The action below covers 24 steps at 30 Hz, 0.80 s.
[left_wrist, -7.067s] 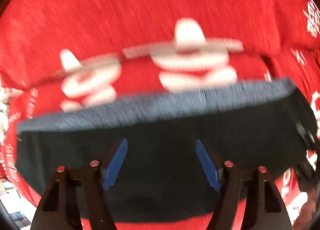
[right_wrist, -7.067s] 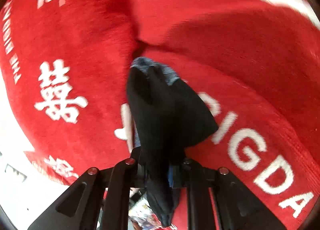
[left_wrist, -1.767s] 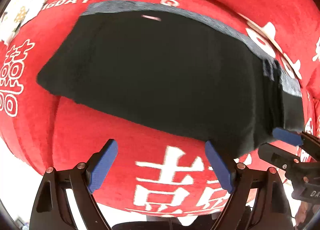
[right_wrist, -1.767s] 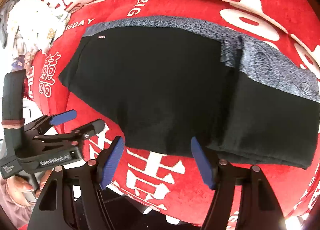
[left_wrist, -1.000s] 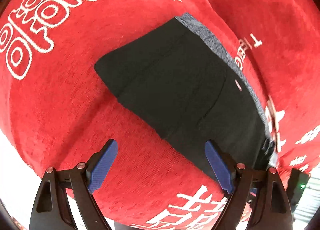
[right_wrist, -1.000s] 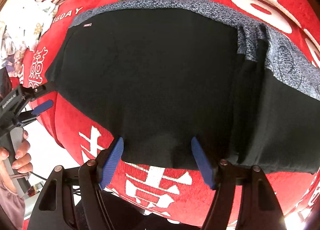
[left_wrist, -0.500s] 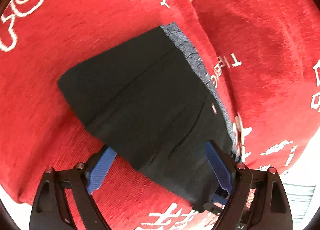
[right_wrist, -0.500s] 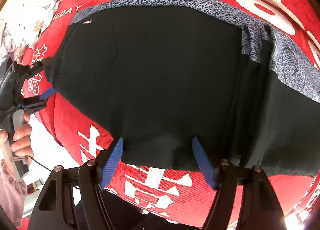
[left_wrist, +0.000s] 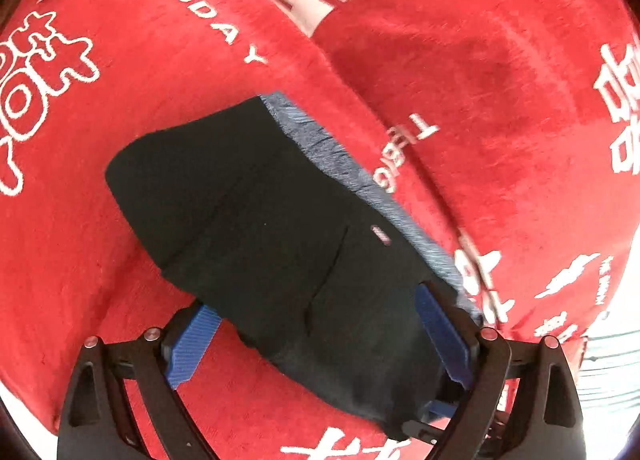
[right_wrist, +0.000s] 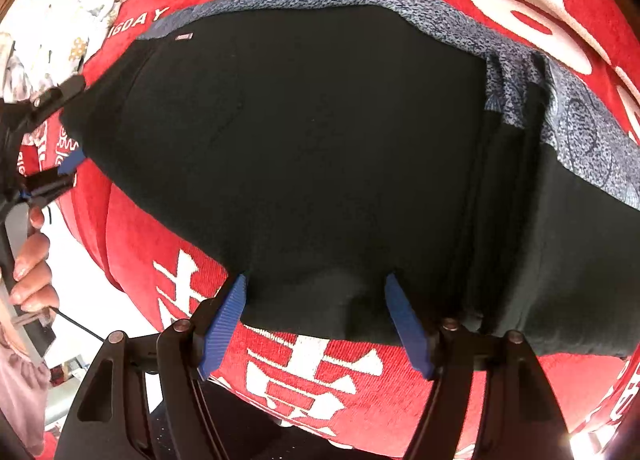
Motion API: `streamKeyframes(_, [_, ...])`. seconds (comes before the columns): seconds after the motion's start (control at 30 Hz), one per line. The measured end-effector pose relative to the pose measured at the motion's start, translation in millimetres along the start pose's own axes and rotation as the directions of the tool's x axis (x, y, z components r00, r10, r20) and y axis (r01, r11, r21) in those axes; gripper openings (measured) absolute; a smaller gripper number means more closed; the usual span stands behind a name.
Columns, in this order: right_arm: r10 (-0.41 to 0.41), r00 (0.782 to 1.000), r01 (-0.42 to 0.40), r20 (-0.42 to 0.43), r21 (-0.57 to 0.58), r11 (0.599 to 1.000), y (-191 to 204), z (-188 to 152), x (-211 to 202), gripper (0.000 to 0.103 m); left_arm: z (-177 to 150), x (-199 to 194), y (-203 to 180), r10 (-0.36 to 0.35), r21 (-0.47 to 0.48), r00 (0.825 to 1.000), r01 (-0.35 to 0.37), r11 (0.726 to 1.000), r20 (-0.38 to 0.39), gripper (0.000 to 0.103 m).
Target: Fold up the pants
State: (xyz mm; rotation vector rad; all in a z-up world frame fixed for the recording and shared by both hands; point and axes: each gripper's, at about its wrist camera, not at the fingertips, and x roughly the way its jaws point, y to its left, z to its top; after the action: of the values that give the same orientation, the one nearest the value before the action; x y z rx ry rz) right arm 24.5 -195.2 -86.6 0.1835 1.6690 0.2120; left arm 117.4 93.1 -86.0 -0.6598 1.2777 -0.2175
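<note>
Left wrist view: the pants (left_wrist: 272, 244), black with a grey patterned waistband (left_wrist: 344, 168), are seen lying flat and already part-folded on a red blanket (left_wrist: 500, 80) printed with white characters. The left gripper (left_wrist: 316, 336) is set with its fingers (left_wrist: 192, 340) spread wide astride one narrow end of the cloth, nothing pinched yet. In the right wrist view the right gripper (right_wrist: 316, 316) is likewise held wide open at the near long edge of the pants (right_wrist: 320, 148), the blue pads level with the hem.

The fabric is judged soft, light and limp, likely to sag and slide on itself; layers are stacked at the right side, so a hold is best taken at an edge or corner with all layers caught together, not the top ply alone.

Counted: one pair of pants, one blanket, two grippers, one bundle of pale cloth (right_wrist: 48, 32) at the far left.
</note>
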Motion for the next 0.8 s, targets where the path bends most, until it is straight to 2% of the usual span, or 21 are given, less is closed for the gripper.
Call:
streamKeyframes(0.03, [-0.004,1.0,0.004,-0.001,-0.006,1.0,1.1,0.8,-1.2,0.075,2.7,9.8,2.5,0.068,-0.003,0.997,-0.068,0.998,-0.029,0.093])
streamKeyframes(0.07, [-0.012,1.0,0.012,-0.006,-0.016,1.0,3.1,2.2,-3.5,0.075,3.5,15.7,4.1,0.125,0.007,0.991,-0.124,0.992,-0.047,0.082])
streamKeyframes(0.1, [-0.018,1.0,0.018,-0.007,-0.027,0.999,4.9,3.8,-6.6,0.075,4.1,22.4,2.6,0.207,0.041,0.977,-0.204,0.978,-0.057,0.066])
streamKeyframes(0.13, [-0.026,1.0,0.026,0.001,-0.043,0.999,7.3,6.6,-13.1,0.075,3.4,24.8,1.1,0.249,0.066,0.967,-0.245,0.967,-0.054,0.061])
streamKeyframes(0.2, [-0.024,0.999,0.026,0.027,-0.062,0.998,10.1,14.6,-27.3,0.075,1.1,20.9,-4.0,0.288,0.11,0.958,-0.285,0.952,-0.006,0.045])
streamKeyframes(0.27, [-0.003,0.998,0.008,0.06,-0.074,0.997,13.2,29.6,-45.5,0.075,-4.8,16.4,-15.3,0.325,0.183,0.944,-0.328,0.927,0.049,0.041])
streamKeyframes(0.3, [0.016,0.997,-0.01,0.074,-0.08,0.997,15.6,40.1,-54.4,0.075,-10.0,15.5,-23.2,0.354,0.239,0.931,-0.364,0.9,0.086,0.04])
streamKeyframes(0.37, [0.061,0.994,-0.052,0.09,-0.099,0.994,24.9,66.8,-69.5,0.075,-26.1,17.6,-43.7,0.429,0.386,0.883,-0.469,0.794,0.189,0.039])
streamKeyframes(0.4, [0.079,0.993,-0.069,0.093,-0.11,0.992,31.7,77.4,-73.7,0.075,-36.7,20.8,-56.3,0.463,0.459,0.849,-0.527,0.715,0.253,0.039])
streamKeyframes(0.47, [0.14,0.986,-0.126,0.086,-0.153,0.98,53.4,108.5,-81.2,0.076,-45.0,22.7,-64.3,0.487,0.513,0.813,-0.58,0.633,0.319,0.039])
streamKeyframes(0.53, [0.198,0.979,-0.184,0.055,-0.199,0.963,79.3,130.6,-80.8,0.076,-50.4,24.9,-65.9,0.5,0.536,0.792,-0.607,0.587,0.35,0.039])
streamKeyframes(0.63, [0.268,0.96,-0.279,-0.075,-0.275,0.92,136.0,164.7,-64.1,0.076,-54.0,26.5,-65.6,0.512,0.553,0.773,-0.63,0.545,0.376,0.039])
streamKeyframes(0.73, [0.248,0.951,-0.303,-0.187,-0.379,0.875,192.0,182.9,-40.4,0.076,-62.7,29.6,-70.5,0.521,0.58,0.745,-0.659,0.478,0.417,0.039])
streamKeyframes(0.8, [0.205,0.947,-0.297,-0.248,-0.433,0.851,218.7,189.3,-22.9,0.076,-66.1,30.4,-73.5,0.521,0.588,0.737,-0.667,0.457,0.43,0.039])
